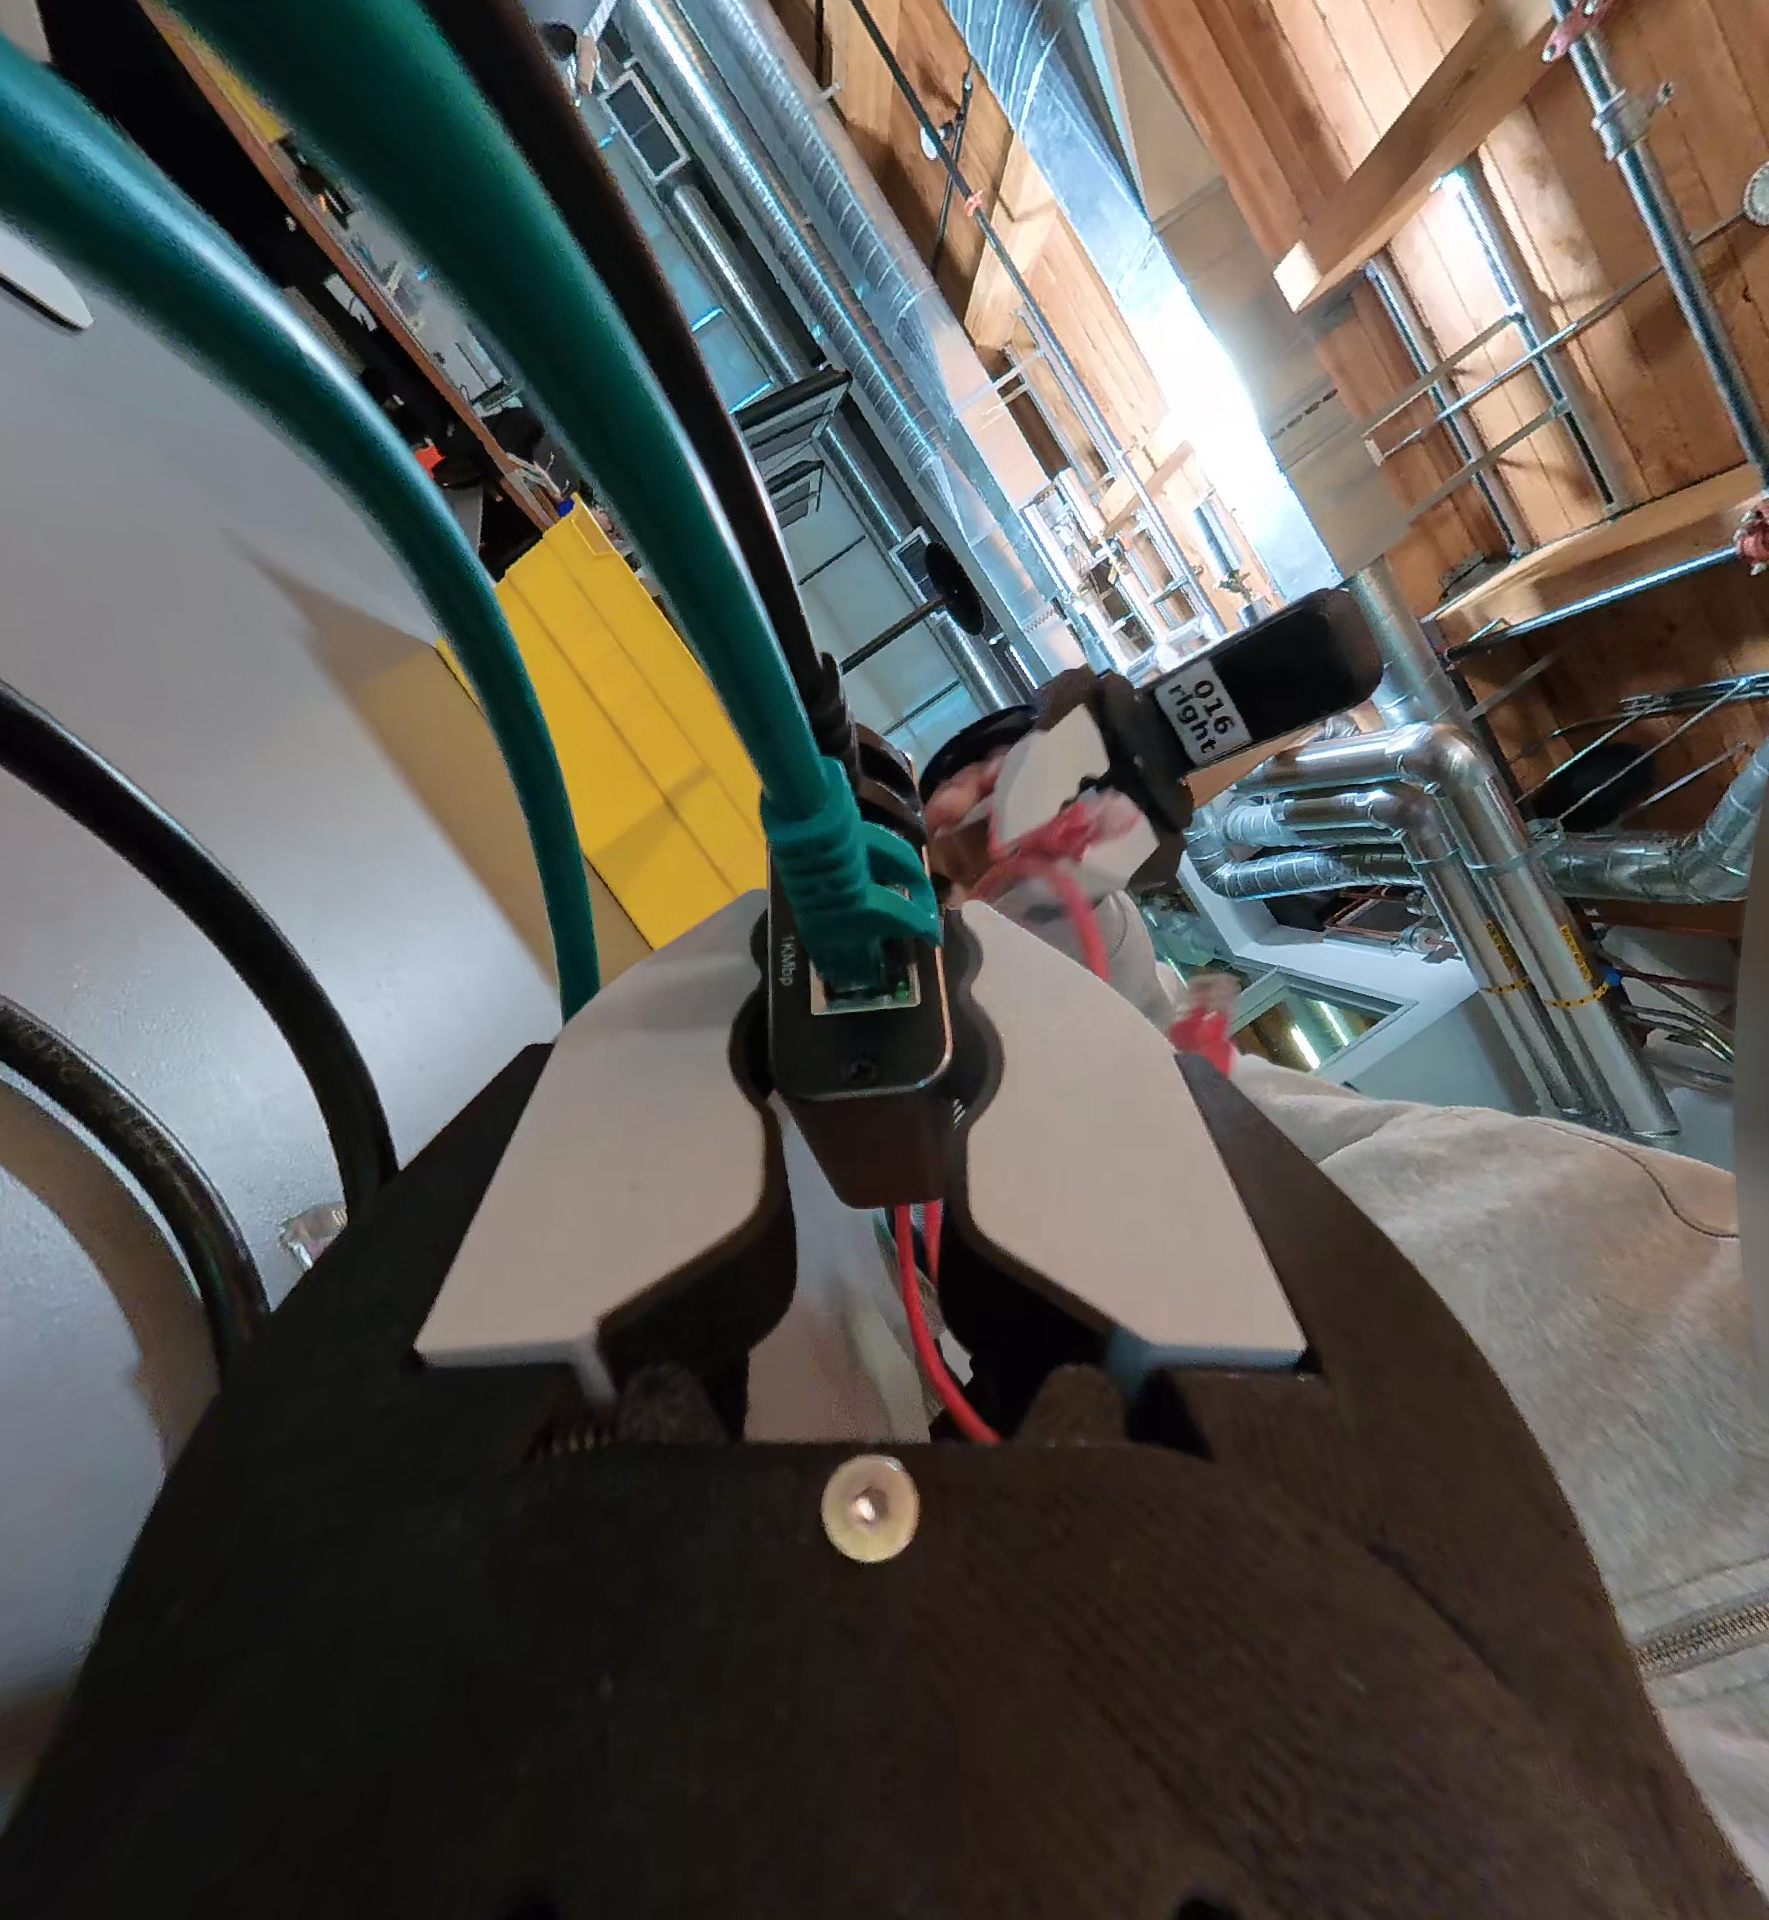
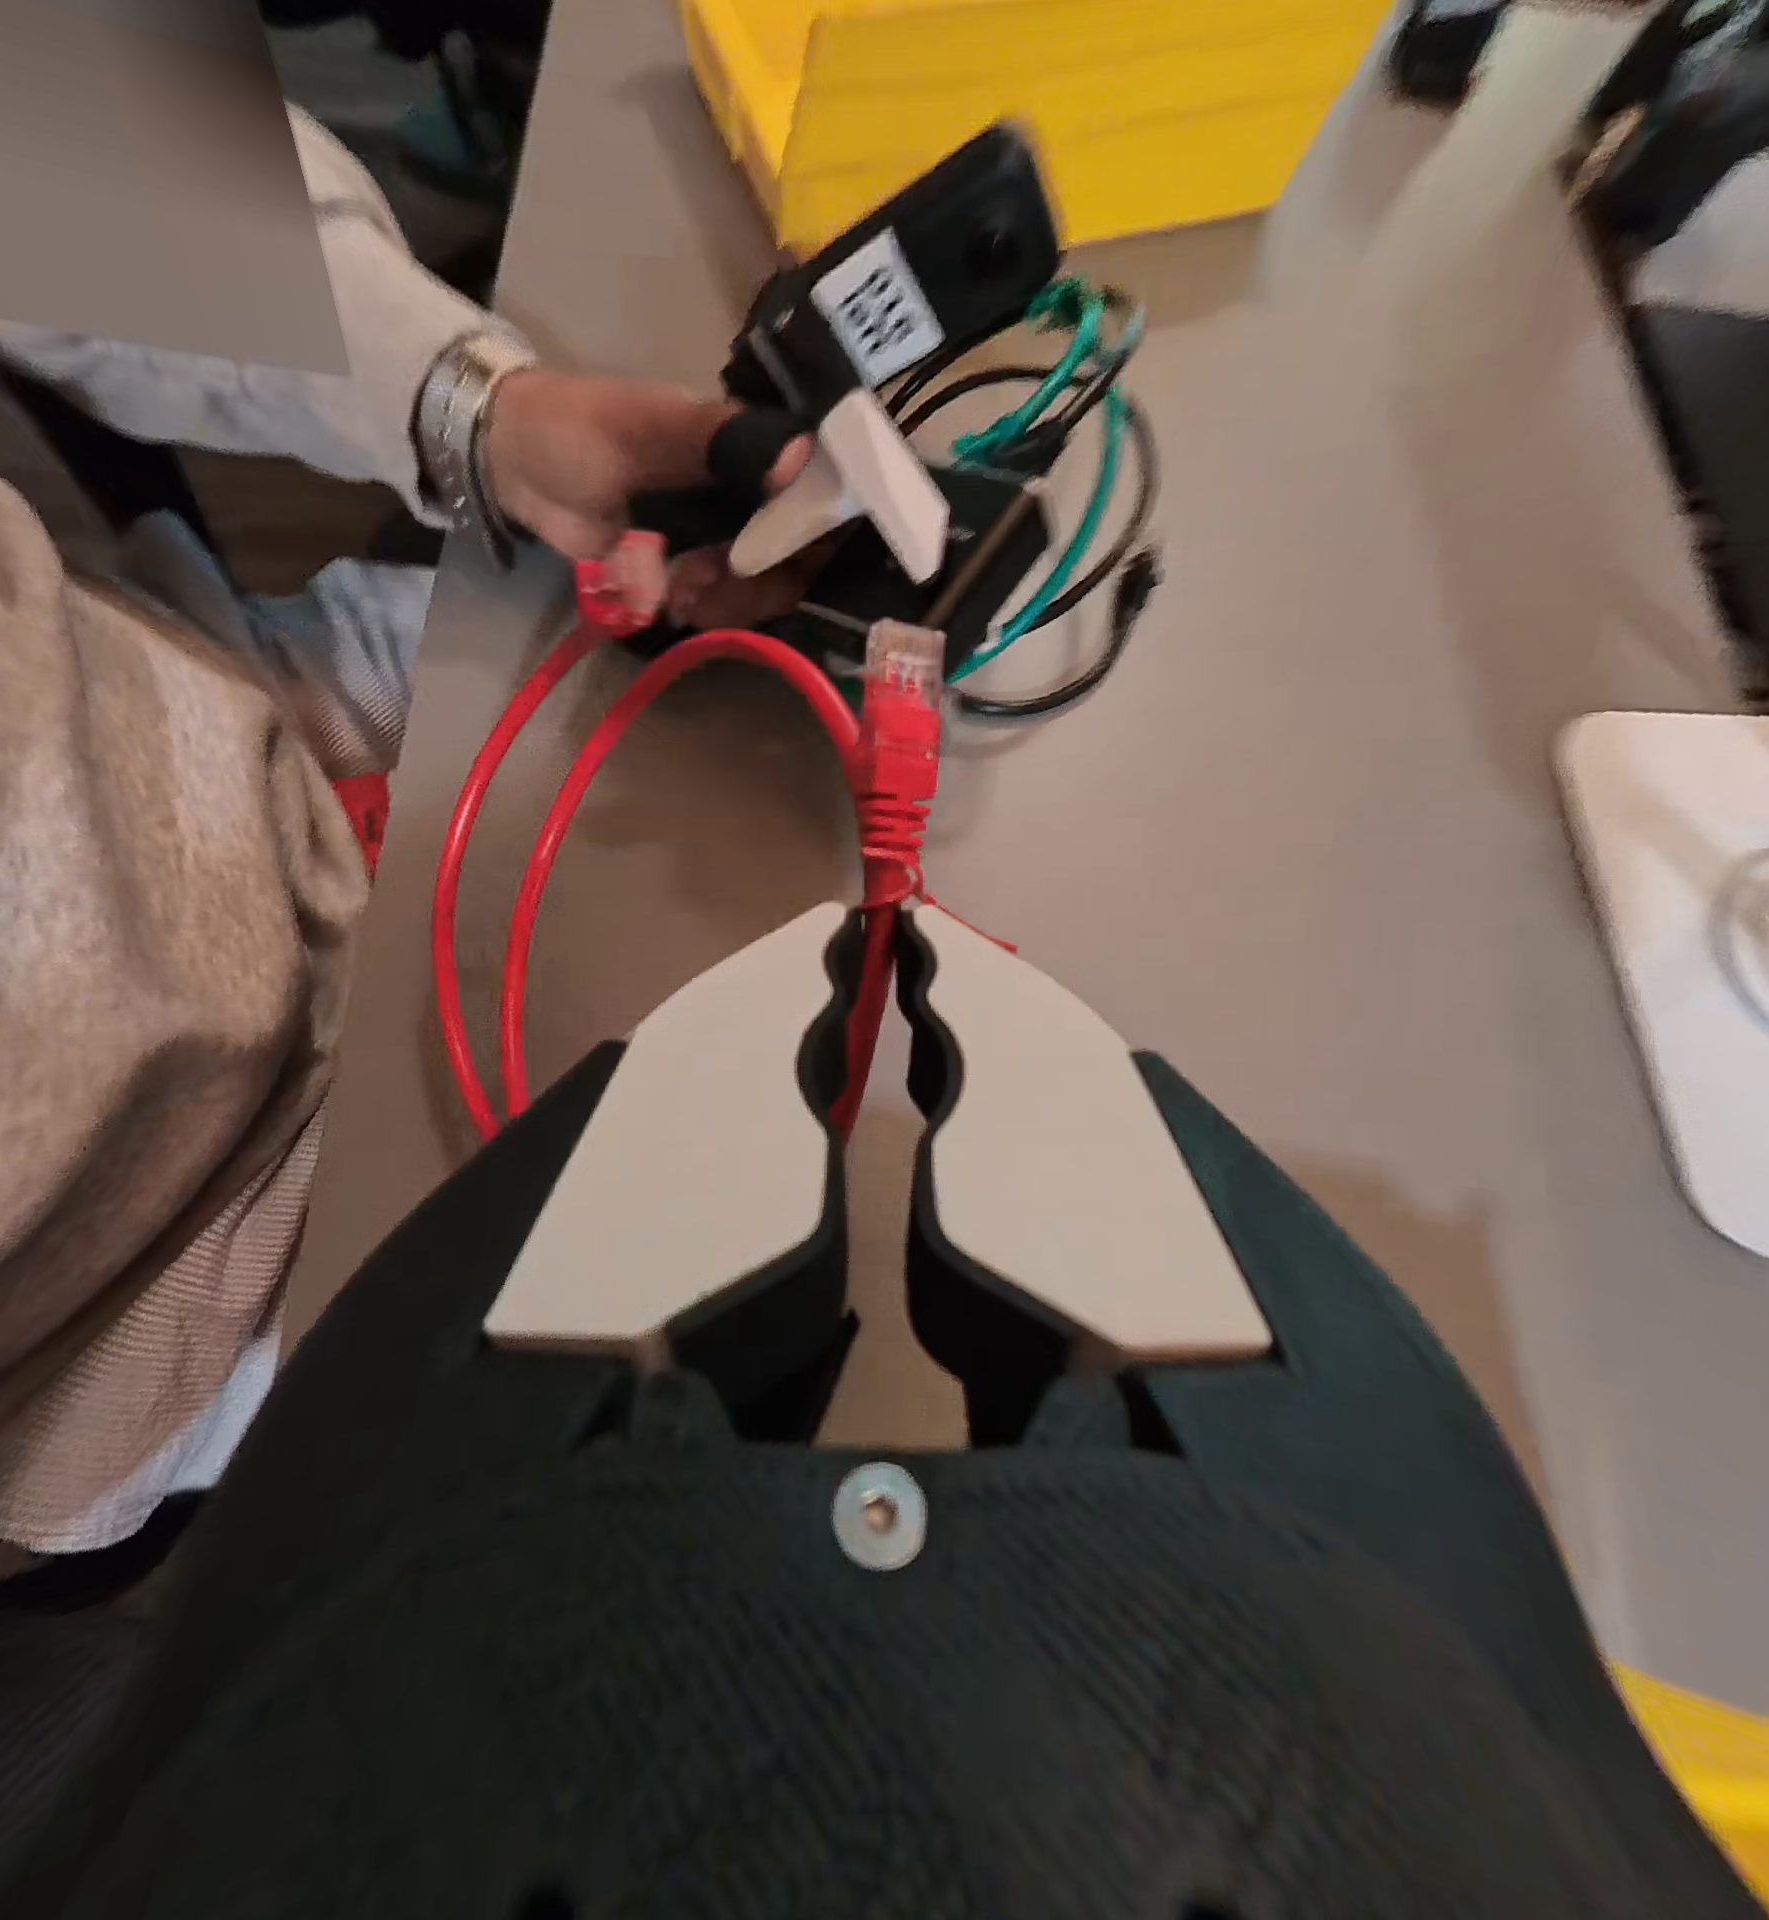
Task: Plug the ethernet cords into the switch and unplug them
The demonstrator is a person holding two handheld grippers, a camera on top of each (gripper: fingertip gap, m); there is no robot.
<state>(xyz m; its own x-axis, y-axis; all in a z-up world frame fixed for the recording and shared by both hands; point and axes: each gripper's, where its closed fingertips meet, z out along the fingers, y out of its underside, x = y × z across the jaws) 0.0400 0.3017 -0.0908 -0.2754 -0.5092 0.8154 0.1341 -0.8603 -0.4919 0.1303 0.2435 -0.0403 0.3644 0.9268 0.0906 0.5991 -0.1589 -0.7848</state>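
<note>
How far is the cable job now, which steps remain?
Done: the green cord sits plugged into the switch, which the left gripper clamps. In hand: the right gripper holds the red cord, its plug free. Left: plugging in red, then unplugging both.

Lighting and image quality in the two wrist views.
In the left wrist view we see a blown-out glare patch (image 1: 1212,416) among the ceiling ducts, the brightest source; the green cord (image 1: 506,343) up close is soft, and straight pipes bow toward the edges. In the right wrist view we see even, dimmer light with soft shadows on the table (image 2: 1275,727); motion blur smears the left gripper (image 2: 838,509) and yellow bin (image 2: 1046,114), while the red plug (image 2: 901,727) is fairly sharp.
</note>
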